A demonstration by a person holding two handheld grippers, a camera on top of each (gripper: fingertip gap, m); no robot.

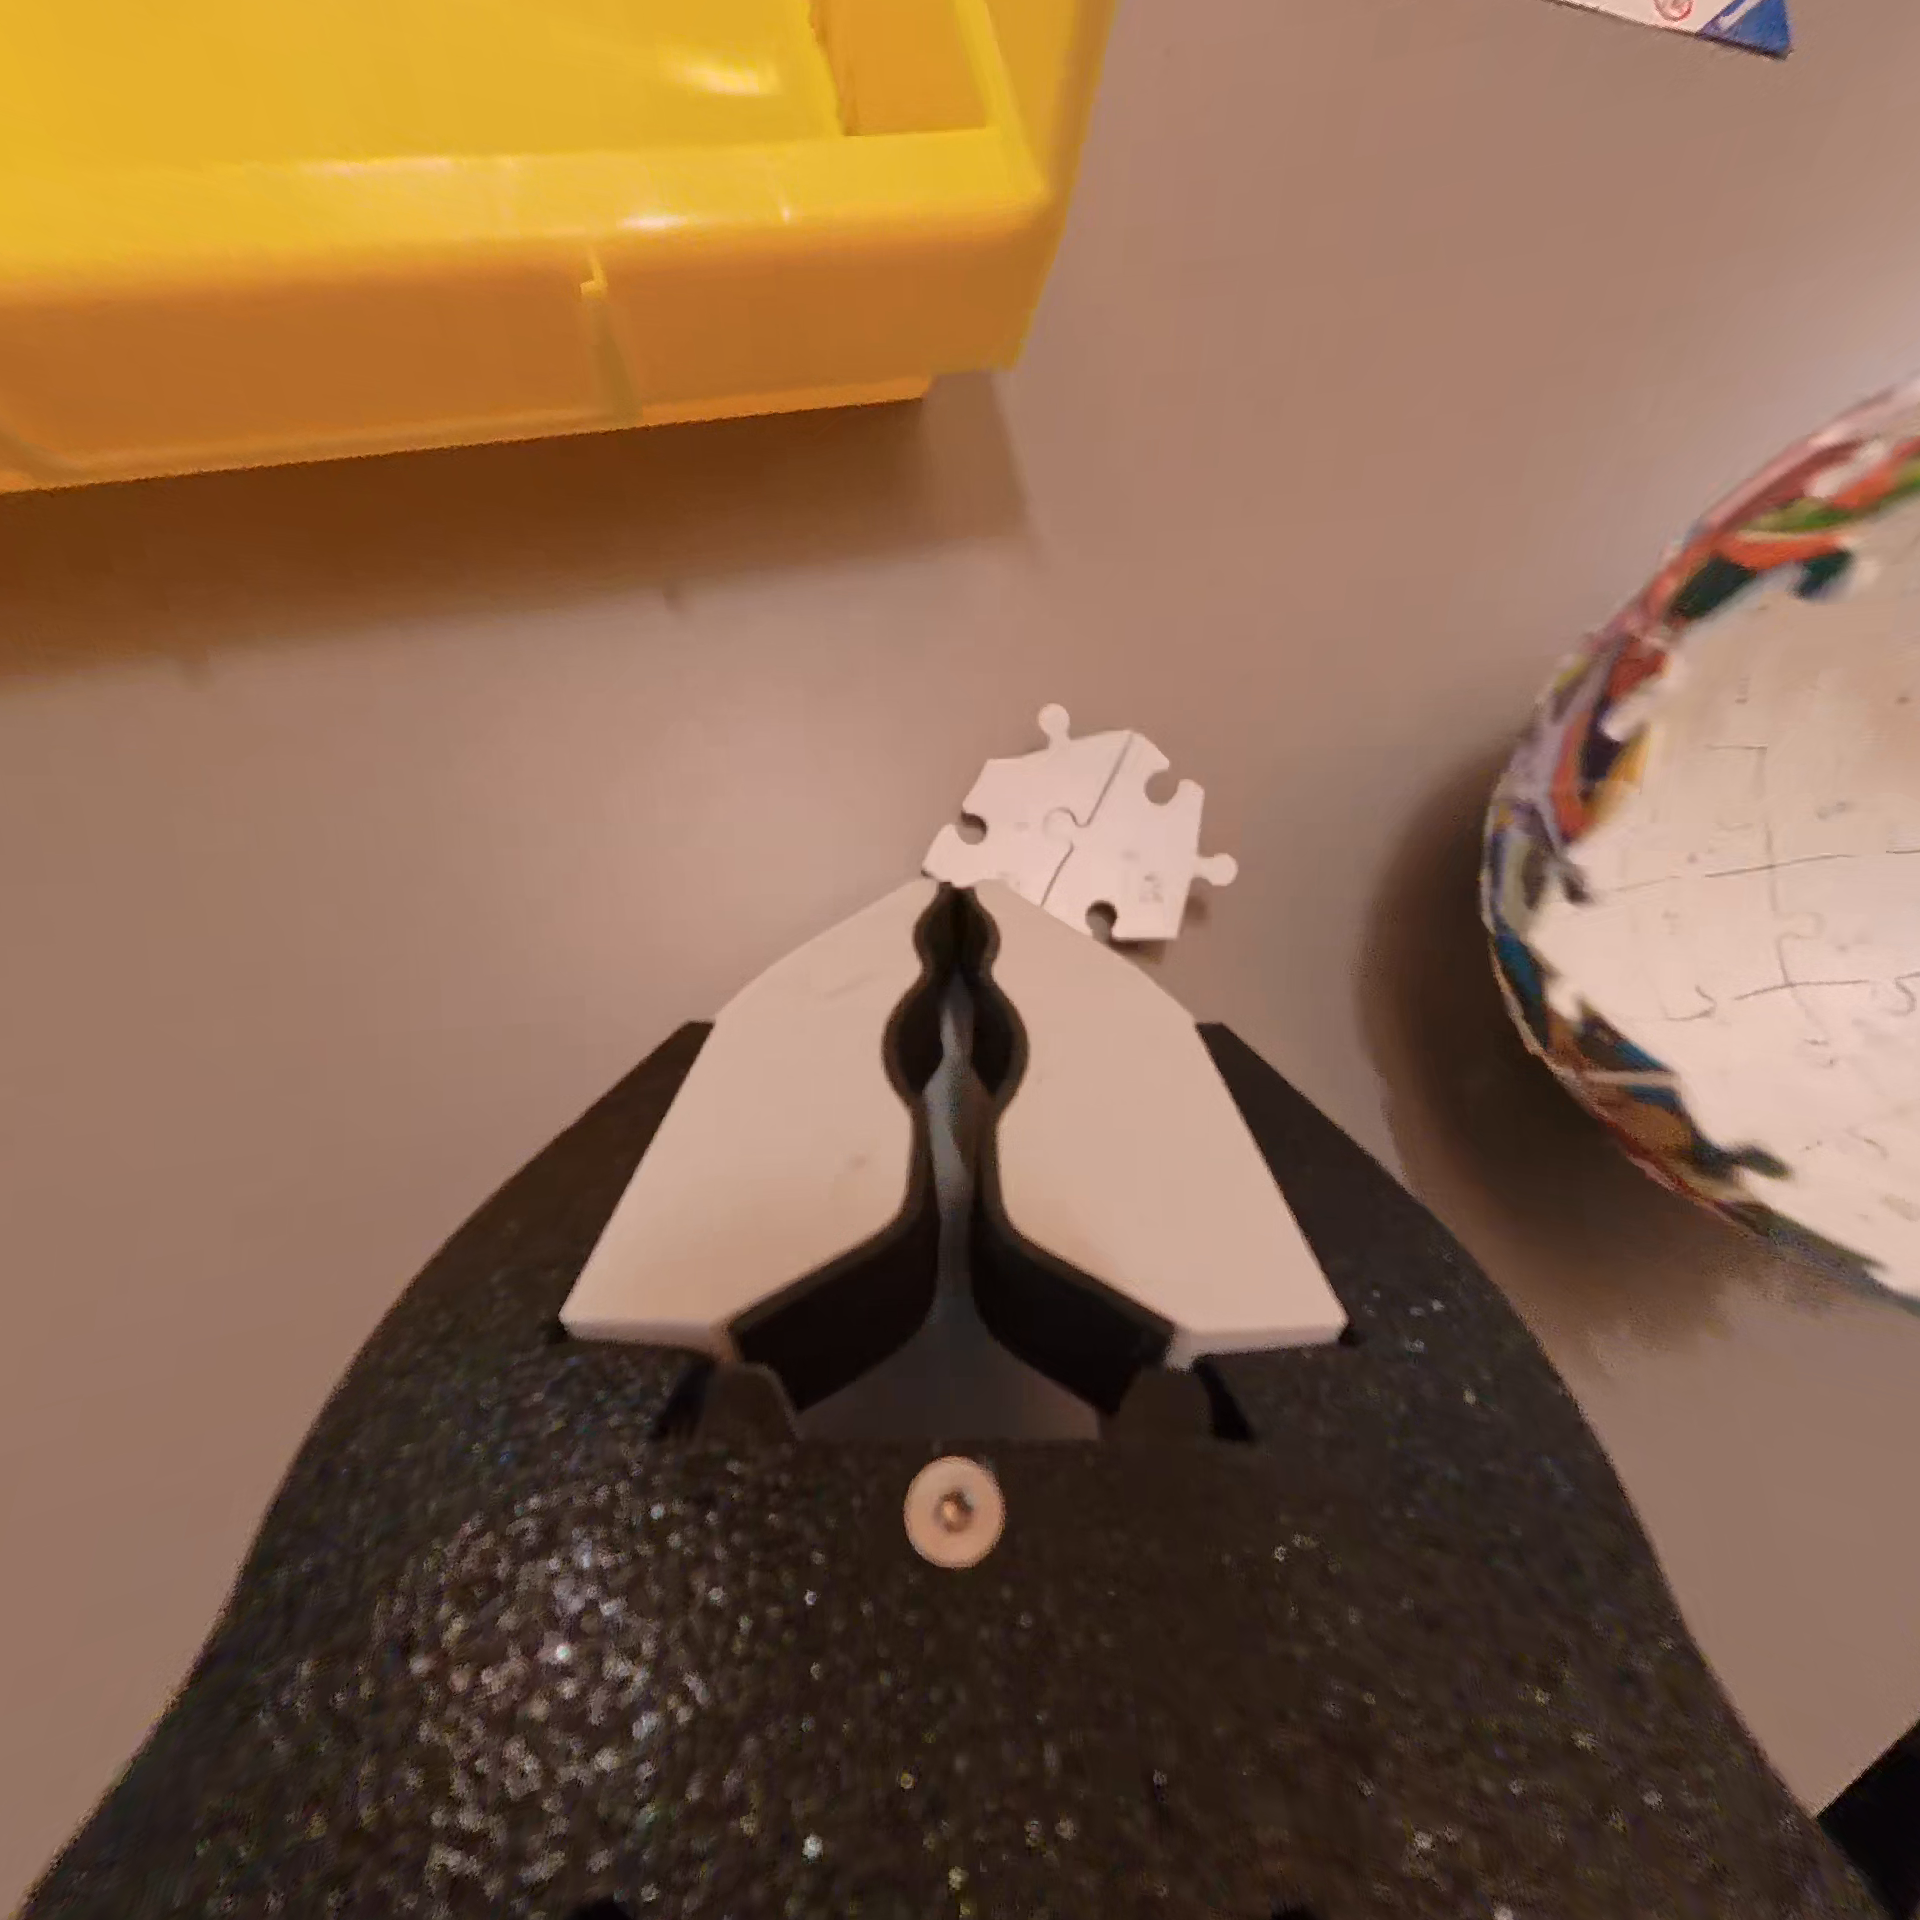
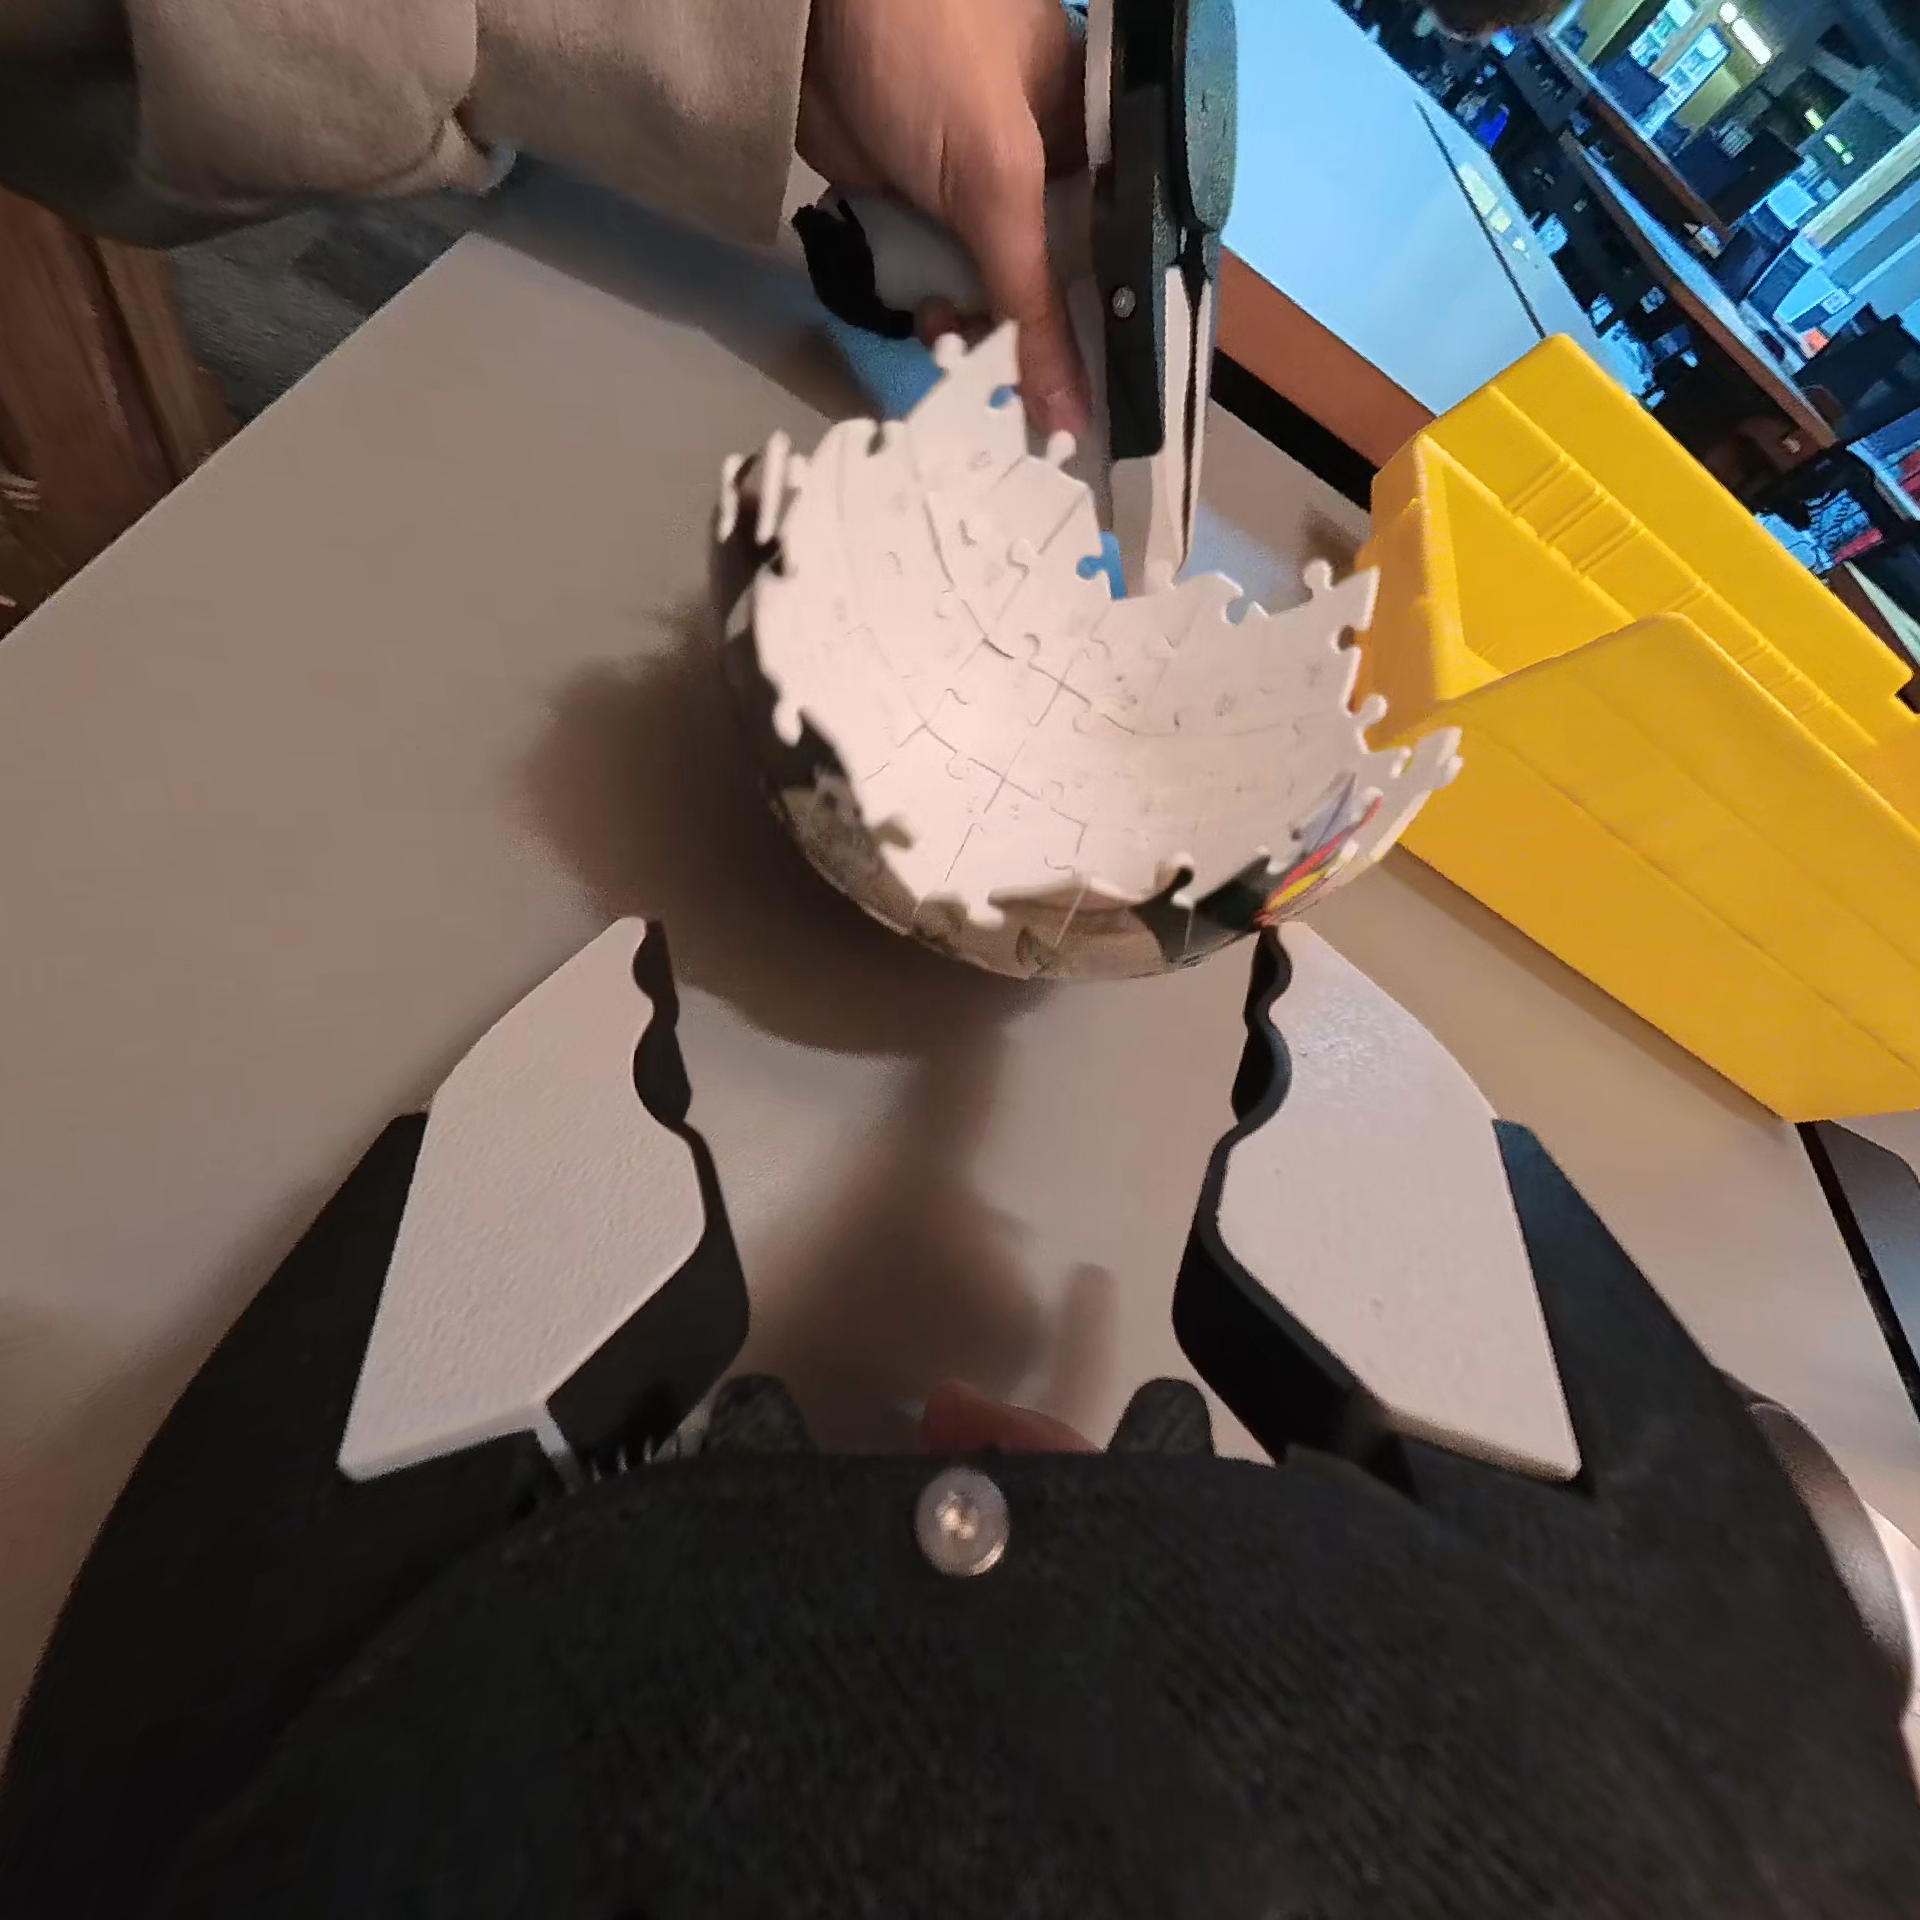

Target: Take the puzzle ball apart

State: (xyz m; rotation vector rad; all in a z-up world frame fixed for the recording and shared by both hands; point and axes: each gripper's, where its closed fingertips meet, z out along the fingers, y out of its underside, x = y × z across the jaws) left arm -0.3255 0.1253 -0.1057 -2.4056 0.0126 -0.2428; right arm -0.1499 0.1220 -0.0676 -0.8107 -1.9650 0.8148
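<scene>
Left wrist view: left claw [image 1: 958, 902] clenched on joined white puzzle pieces [image 1: 1081, 831] above the surface [image 1: 520, 831]. Right wrist view: right claw [image 2: 956, 935] released before the half-dismantled puzzle ball [image 2: 1039, 727], beside a yellow bin [image 2: 1662, 779].

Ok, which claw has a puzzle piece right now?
The left claw: shut on joined white puzzle pieces. The right claw is open and empty, short of the puzzle ball.

A yellow plastic bin [image 2: 1662, 748] stands on the beige table [image 2: 312, 727], with cluttered shelves [image 2: 1714, 156] behind it.
</scene>
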